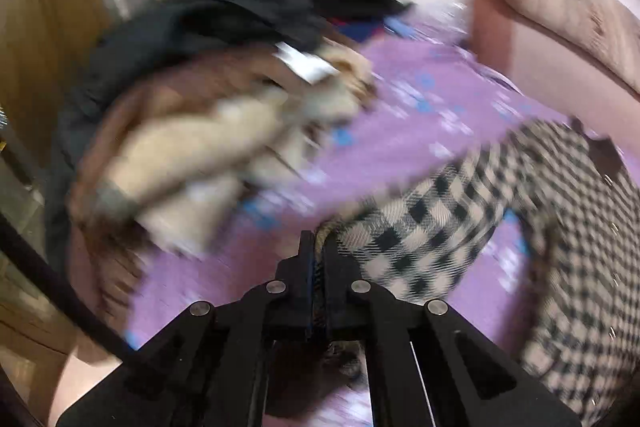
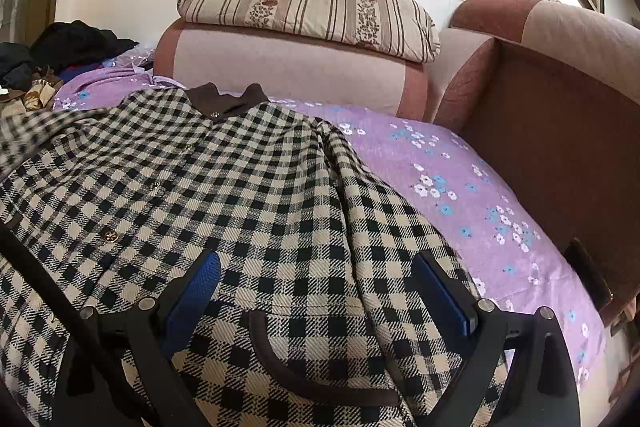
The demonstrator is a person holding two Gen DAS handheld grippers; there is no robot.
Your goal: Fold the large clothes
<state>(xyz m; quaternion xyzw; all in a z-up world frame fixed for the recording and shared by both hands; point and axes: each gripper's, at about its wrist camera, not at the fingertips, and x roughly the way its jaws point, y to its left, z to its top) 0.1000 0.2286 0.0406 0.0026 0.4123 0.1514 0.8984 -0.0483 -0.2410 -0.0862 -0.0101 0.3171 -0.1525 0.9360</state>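
Pinching checked coat (image 1: 420, 227) between left fingers (image 1: 308, 267).

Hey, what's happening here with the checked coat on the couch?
A person is folding a black-and-cream checked coat spread over the purple floral sheet on a sofa. The left tongs are shut on a fold of the coat's fabric; that view is blurred. The right tongs hang open above the coat's lower part, gripping nothing. The brown collar points toward the sofa back, where a striped pillow lies. A pile of other clothes waits at the far end.
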